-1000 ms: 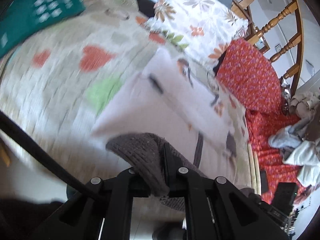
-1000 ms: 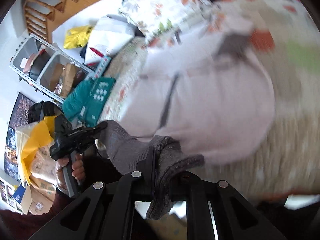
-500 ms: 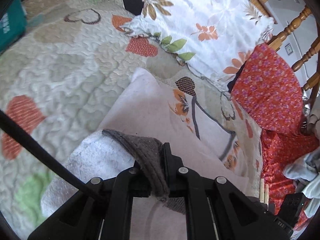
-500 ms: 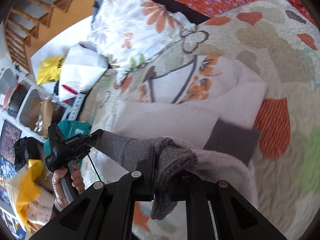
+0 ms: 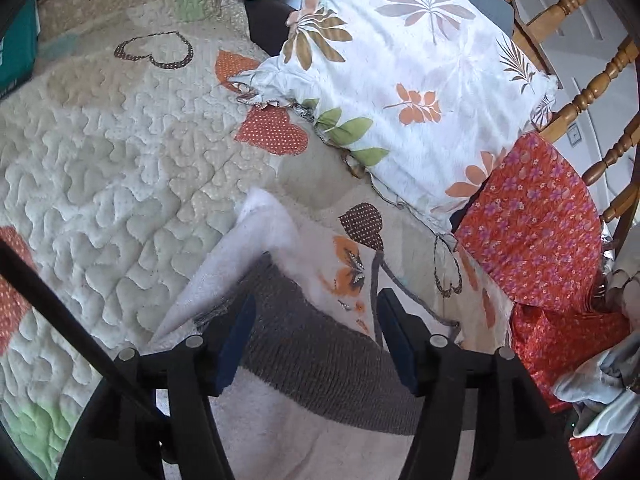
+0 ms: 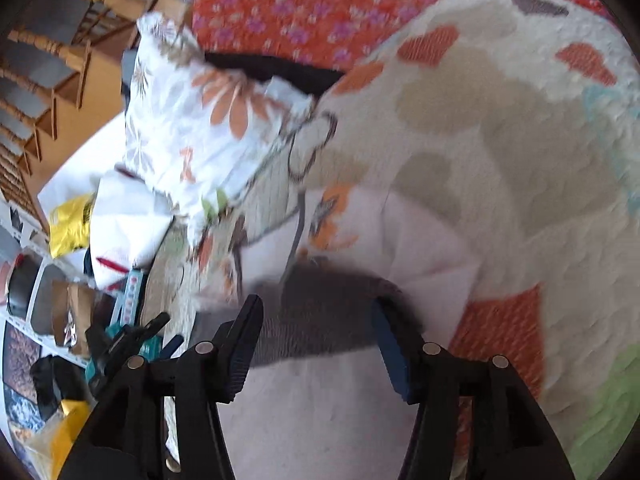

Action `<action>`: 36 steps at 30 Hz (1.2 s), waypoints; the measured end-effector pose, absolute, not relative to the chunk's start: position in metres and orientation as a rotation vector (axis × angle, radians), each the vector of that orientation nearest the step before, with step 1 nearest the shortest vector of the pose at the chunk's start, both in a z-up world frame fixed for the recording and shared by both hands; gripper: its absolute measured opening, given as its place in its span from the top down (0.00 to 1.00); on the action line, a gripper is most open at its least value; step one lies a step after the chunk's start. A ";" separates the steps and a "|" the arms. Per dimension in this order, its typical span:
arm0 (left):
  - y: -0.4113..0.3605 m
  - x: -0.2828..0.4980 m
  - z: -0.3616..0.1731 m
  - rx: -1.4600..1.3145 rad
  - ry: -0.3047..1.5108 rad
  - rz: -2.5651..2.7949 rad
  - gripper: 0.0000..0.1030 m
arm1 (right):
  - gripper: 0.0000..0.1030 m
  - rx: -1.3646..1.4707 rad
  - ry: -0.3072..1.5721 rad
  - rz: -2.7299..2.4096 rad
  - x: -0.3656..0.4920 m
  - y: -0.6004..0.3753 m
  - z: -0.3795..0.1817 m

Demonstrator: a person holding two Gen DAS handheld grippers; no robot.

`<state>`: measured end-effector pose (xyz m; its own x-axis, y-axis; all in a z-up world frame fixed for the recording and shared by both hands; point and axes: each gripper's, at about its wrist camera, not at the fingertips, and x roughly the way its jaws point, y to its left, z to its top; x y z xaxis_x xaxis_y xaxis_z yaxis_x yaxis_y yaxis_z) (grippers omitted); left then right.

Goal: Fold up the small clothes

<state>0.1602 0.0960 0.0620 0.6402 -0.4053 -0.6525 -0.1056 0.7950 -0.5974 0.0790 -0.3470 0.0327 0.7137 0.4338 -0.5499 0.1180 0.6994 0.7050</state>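
A small white fleece garment with a grey knitted band and an orange butterfly print (image 5: 320, 336) lies folded on a cream quilted bedspread patched with orange, brown and green hearts (image 5: 104, 168). From the left wrist view, the grey band runs crosswise directly between and beneath the two black fingers, and a folded white corner points away toward the upper left. The left gripper (image 5: 314, 334) is spread wide, its blue-padded fingers (image 5: 236, 340) on either side of the band and grasping nothing; whether the pads touch the cloth cannot be told.

The right wrist view is motion-blurred. There the same garment (image 6: 404, 248) sits ahead of and under the right gripper (image 6: 318, 332), whose fingers are likewise released wide apart, empty, with the grey band between them.

Beyond the garment a white pillow printed with leaves and orange flowers (image 5: 412, 80) rests on the bedspread, beside a red floral cloth (image 5: 536, 224). The left gripper shows at lower left of the right view.
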 end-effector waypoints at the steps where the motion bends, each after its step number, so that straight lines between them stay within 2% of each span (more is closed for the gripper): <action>1: 0.096 0.160 0.064 -0.629 0.880 -0.175 0.40 | 0.40 0.778 0.769 0.189 0.078 -0.349 0.035; 6: 0.107 0.148 0.068 -0.499 0.883 -0.121 0.38 | 0.37 0.709 0.759 0.142 0.070 -0.357 0.047; 10: 0.130 0.133 0.064 -0.445 0.907 -0.090 0.31 | 0.33 0.675 0.784 0.106 0.058 -0.367 0.046; 18: 0.176 0.104 0.024 -0.447 1.060 -0.084 0.29 | 0.28 0.714 0.906 0.114 0.021 -0.379 0.007; 24: 0.162 0.096 0.021 -0.404 1.070 -0.212 0.25 | 0.27 0.802 0.890 0.339 0.020 -0.356 -0.003; 28: 0.134 0.090 0.020 -0.329 1.079 -0.291 0.25 | 0.27 0.659 0.907 0.330 0.037 -0.315 -0.007; 29: 0.128 0.090 0.020 -0.296 1.086 -0.283 0.35 | 0.32 0.636 0.909 0.314 0.039 -0.309 -0.005; 30: 0.121 0.088 0.022 -0.254 1.092 -0.249 0.64 | 0.44 0.636 0.916 0.306 0.042 -0.305 -0.004; 31: 0.120 0.086 0.023 -0.247 1.104 -0.236 0.89 | 0.74 0.664 0.940 0.331 0.045 -0.304 -0.007; 36: 0.136 0.068 0.038 -0.411 1.119 -0.256 0.89 | 0.76 0.683 0.932 0.326 0.038 -0.312 0.009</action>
